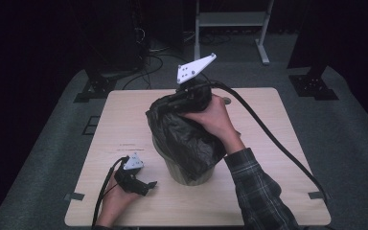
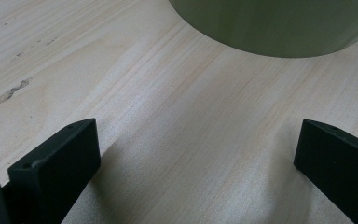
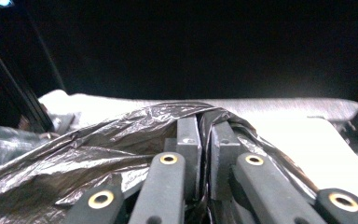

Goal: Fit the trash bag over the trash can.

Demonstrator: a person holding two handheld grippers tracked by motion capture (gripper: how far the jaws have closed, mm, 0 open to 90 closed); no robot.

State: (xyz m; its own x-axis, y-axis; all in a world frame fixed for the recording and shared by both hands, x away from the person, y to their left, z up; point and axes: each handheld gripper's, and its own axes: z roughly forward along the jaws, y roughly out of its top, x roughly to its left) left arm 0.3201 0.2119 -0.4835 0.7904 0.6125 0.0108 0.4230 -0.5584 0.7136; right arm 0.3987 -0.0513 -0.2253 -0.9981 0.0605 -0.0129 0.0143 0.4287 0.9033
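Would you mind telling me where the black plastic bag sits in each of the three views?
High view: the black plastic bag drapes over the bin at table centre, its top bunched under the right tool.
Left gripper view: no bag; the bin's pale wall at top.
Right gripper view: bag across the lower frame, pinched between the jaws.
Shared landmark: the light wooden table.
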